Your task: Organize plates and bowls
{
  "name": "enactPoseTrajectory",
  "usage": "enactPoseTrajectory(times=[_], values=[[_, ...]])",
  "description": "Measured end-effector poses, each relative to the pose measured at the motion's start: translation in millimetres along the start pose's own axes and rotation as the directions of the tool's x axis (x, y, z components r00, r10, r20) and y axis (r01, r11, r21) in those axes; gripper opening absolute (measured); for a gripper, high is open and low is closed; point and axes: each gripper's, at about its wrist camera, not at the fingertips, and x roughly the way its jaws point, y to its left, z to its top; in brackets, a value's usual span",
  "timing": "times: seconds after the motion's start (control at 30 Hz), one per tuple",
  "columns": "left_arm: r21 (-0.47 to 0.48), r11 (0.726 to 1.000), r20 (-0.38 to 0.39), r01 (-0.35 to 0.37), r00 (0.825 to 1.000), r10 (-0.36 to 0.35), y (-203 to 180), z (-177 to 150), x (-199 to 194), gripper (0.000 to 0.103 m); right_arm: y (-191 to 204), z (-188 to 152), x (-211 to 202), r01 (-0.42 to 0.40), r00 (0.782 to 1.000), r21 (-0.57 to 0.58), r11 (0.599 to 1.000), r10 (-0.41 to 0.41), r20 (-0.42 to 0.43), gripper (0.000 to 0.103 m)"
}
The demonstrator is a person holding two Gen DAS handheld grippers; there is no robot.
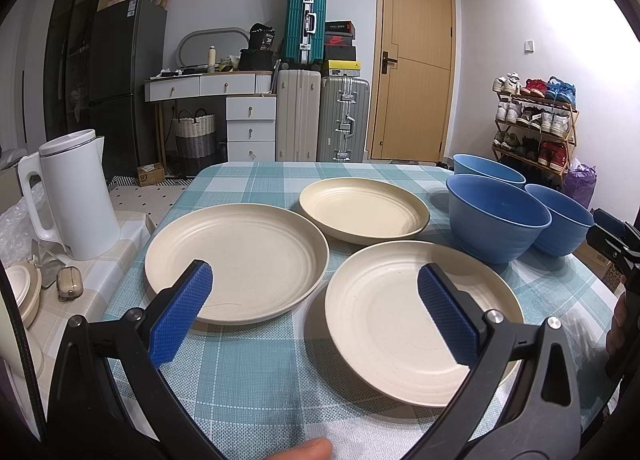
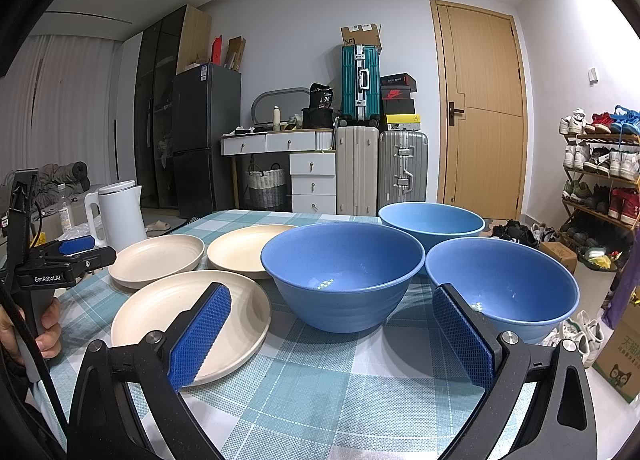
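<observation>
- Sitting on the checked worktop (image 1: pixel 256 380): three cream plates and three blue bowls, none stacked.
- Plates are on the left: one far-left plate (image 1: pixel 236 266), one near plate (image 1: pixel 420 324) just right of it, and a far plate (image 1: pixel 364 210) behind the two.
- Bowls are on the right: a middle bowl (image 2: pixel 342 274) closest to the plates, a right bowl (image 2: pixel 502 288) beside it, and a far bowl (image 2: pixel 432 222) behind both.
- Left gripper (image 1: pixel 314 312) hovers low over the near edge of the plates, jaws wide apart, nothing between them.
- Right gripper (image 2: pixel 332 336) sits in front of the middle bowl, jaws also spread wide, gripping nothing.
- White kettle (image 1: pixel 70 196) stands off to the left on a side surface.
- Suitcases, a dresser and a wooden door (image 1: pixel 414 60) are at the back of the room, shoe rack (image 1: pixel 536 124) far right.
</observation>
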Motion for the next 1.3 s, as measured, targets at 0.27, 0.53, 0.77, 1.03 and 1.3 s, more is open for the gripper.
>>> enactPoseTrajectory(times=[0.27, 0.53, 0.77, 1.03, 1.3], values=[[0.000, 1.000, -0.001, 0.000, 1.000, 0.000, 0.0, 0.0, 0.2, 0.103, 0.0, -0.1, 0.0, 0.000, 1.000, 0.000, 1.000, 0.000, 0.000, 0.103], [-0.001, 1.000, -0.001, 0.000, 1.000, 0.000, -0.1, 0.0, 0.3, 0.103, 0.0, -0.1, 0.3, 0.000, 1.000, 0.000, 1.000, 0.000, 0.000, 0.103], [-0.001, 1.000, -0.001, 0.000, 1.000, 0.000, 0.1, 0.0, 0.2, 0.103, 0.0, 0.1, 0.6, 0.000, 1.000, 0.000, 1.000, 0.000, -0.001, 0.103], [-0.004, 1.000, -0.001, -0.006, 1.000, 0.006, 0.2, -0.1, -0.2, 0.103, -4.4, 0.1, 3.2, -0.001, 1.000, 0.019, 1.000, 0.001, -0.014, 0.103], [-0.016, 0.999, -0.008, -0.040, 0.999, 0.040, 4.8, -2.4, 0.5, 0.103, -4.9, 7.2, 6.9, 0.020, 0.999, 0.024, 1.000, -0.019, -0.042, 0.103]])
